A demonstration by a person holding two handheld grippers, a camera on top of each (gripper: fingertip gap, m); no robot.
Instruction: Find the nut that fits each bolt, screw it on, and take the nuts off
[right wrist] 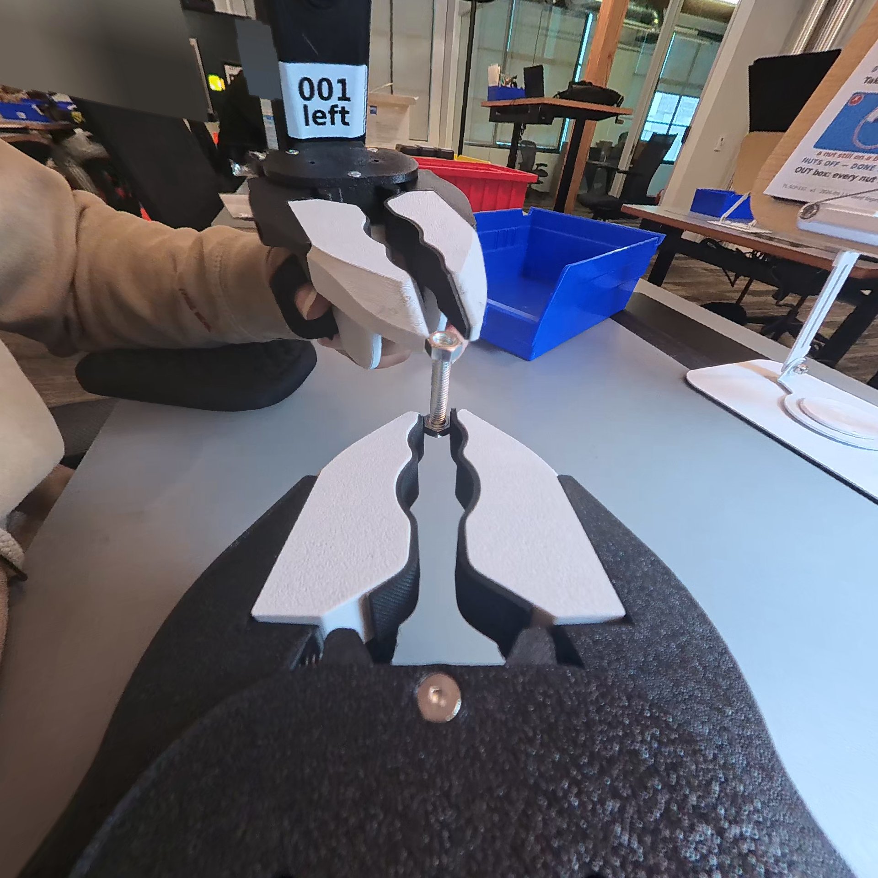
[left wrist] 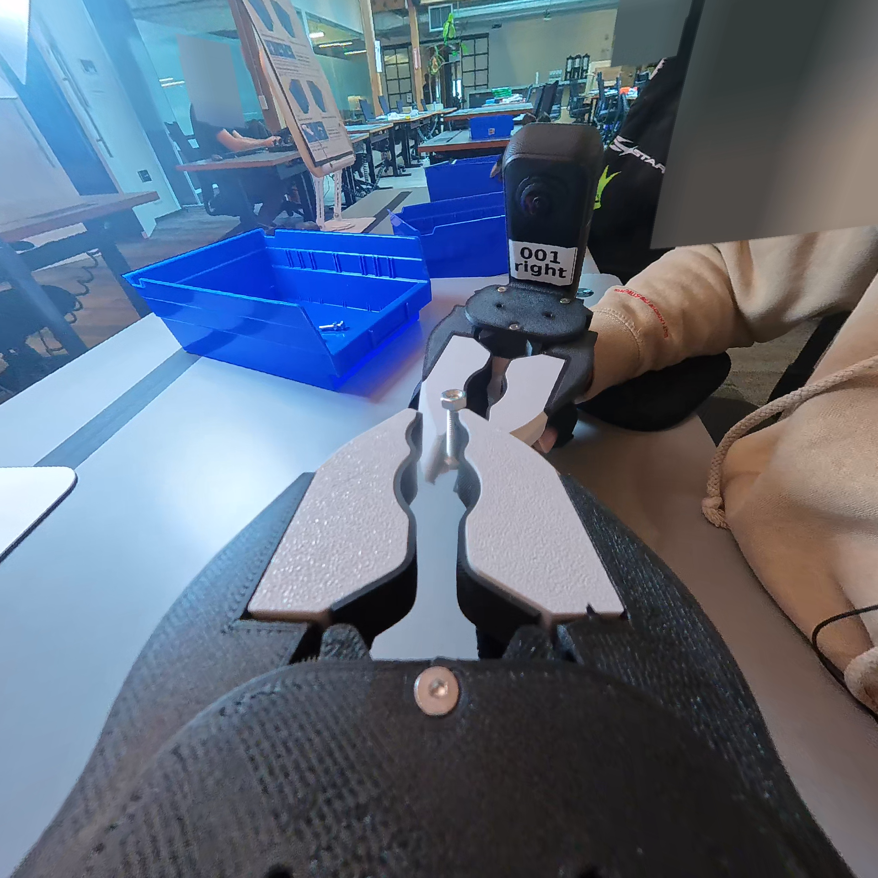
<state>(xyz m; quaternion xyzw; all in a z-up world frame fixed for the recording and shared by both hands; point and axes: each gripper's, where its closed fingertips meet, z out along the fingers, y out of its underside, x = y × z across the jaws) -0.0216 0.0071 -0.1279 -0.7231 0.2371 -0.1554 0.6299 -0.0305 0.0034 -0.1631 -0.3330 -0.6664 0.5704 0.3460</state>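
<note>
Grey surface (right wrist: 617,475) in an open office, blue bin (right wrist: 570,285) behind. Right gripper (right wrist: 438,423) fingers pinch the bolt (right wrist: 438,387) at its lower end with the nut; left gripper (right wrist: 444,332) nips the hex head. I'd keep the shaft straight, twist gently, regrip often.

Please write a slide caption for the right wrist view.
Right gripper and left gripper hold one silver bolt by its two ends above the grey table.
</note>
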